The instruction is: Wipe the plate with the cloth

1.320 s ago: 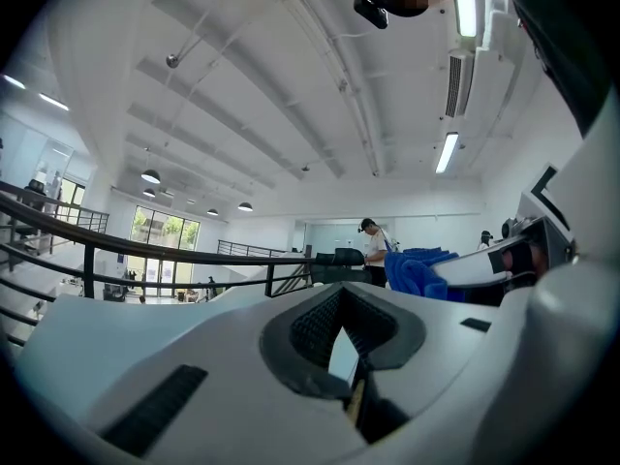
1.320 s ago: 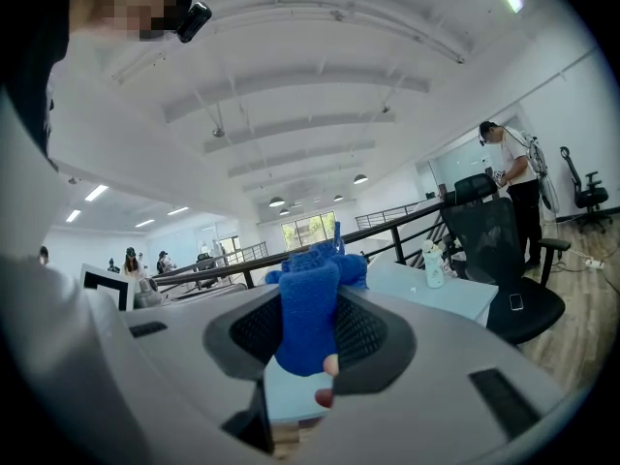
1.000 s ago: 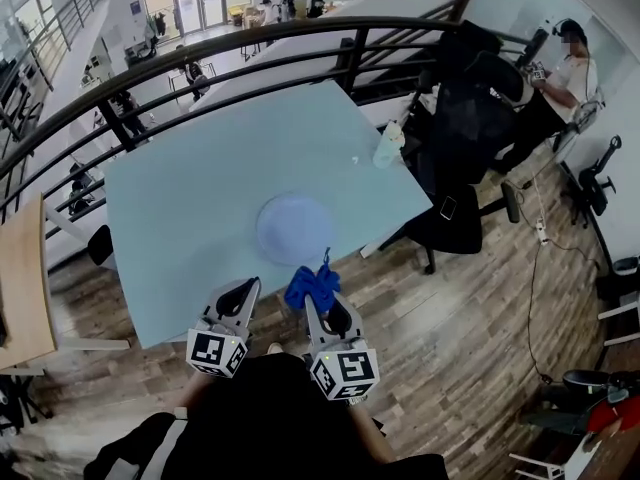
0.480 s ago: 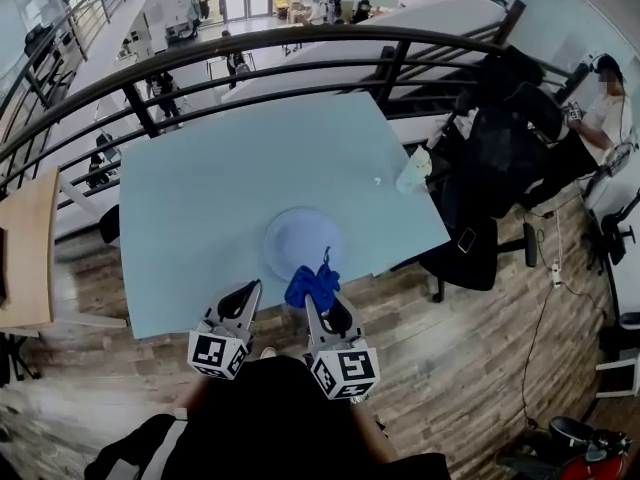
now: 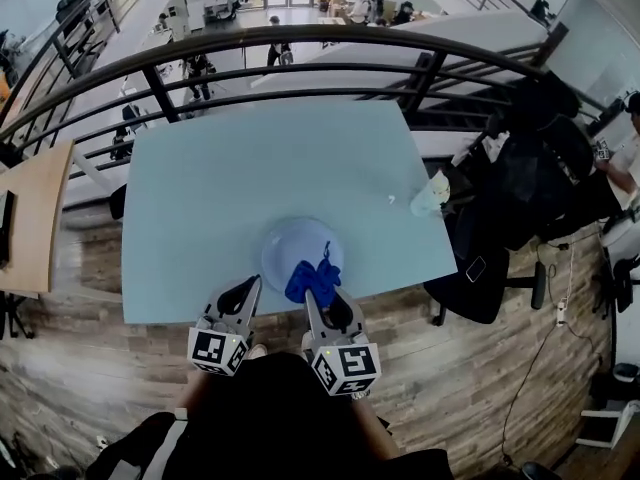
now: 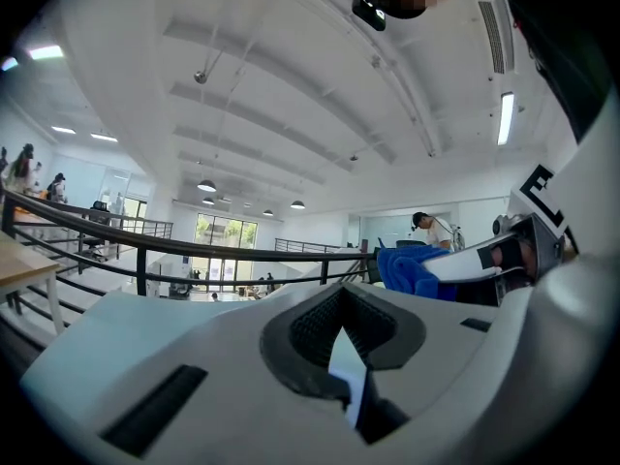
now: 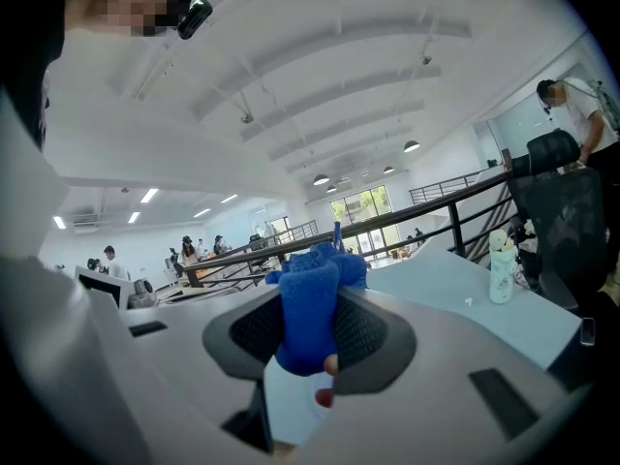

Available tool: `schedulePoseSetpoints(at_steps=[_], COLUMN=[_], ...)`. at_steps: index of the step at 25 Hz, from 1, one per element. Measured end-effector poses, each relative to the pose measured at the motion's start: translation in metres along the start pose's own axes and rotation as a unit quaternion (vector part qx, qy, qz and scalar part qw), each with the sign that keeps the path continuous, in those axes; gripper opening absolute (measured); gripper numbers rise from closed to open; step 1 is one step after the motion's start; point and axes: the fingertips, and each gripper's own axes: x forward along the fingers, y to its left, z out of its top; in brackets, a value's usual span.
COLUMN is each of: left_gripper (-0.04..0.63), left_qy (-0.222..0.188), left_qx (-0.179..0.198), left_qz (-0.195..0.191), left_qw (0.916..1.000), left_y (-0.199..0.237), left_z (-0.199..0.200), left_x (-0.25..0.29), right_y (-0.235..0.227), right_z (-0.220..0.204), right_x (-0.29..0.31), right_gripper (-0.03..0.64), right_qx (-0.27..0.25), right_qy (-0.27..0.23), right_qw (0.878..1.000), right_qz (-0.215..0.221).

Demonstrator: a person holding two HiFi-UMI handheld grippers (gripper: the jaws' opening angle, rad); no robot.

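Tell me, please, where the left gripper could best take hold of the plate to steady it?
Probably the plate by its near-left rim, approached low from the table's near edge. It lies flat, so only the rim offers a hold, and the cloth in the right gripper covers the near-right side.

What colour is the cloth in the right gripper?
The cloth is bright blue, clearest in right gripper view.

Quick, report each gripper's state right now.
Left gripper: closed, nothing between its fingers.
Right gripper: closed, holding the blue cloth.
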Motion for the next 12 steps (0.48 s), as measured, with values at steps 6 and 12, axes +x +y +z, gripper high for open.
schedulePoseSetpoints(at_steps=[6,12], left_gripper=[0.000,0.000], left_qy=[-0.001,-0.005], left_qx=[-0.005,-0.003], left_qz=[0.059,0.106], left_qw=[0.9982,0.9943], left_y=[-0.001,-0.013], left_z=[0.003,0.004], left_x=[0.016,0.028], right_y=[-0.021,-0.041], right_z=[0.014,0.019], right_x=[0.023,0.036], right_gripper=[0.118,0.118], right_qx=[-0.008,-0.014], right_qy=[0.012,0.025], right_qw=[0.998,0.994], right_qz=[0.053,0.102])
